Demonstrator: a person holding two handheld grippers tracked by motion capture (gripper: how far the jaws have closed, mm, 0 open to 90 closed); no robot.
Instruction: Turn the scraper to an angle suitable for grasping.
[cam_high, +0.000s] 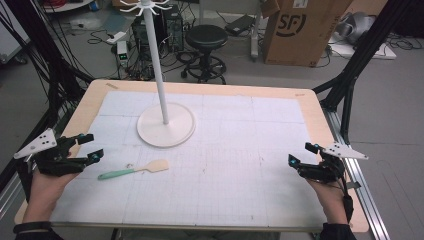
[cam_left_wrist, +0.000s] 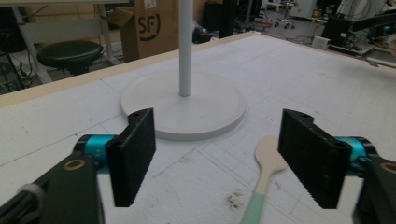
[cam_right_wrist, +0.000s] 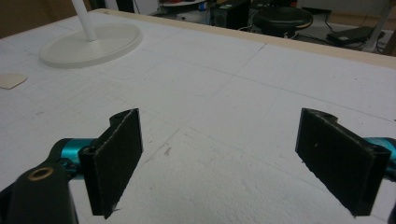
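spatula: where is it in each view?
High view: spatula lies left of centre, beside the left hand-held gripper.
Left gripper view: low, right of centre, by the right-hand jaw.
Right gripper view: pale blade tip at the left edge.
Shared landmark: the white stand base.

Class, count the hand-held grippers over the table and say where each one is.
2. The left black hand-held gripper is at the table's left edge near the green-handled wooden spatula; the right black hand-held gripper is at the right edge.

Even, soft overhead light, faint shadows; both gripper views are grainy, with the near jaws blurred
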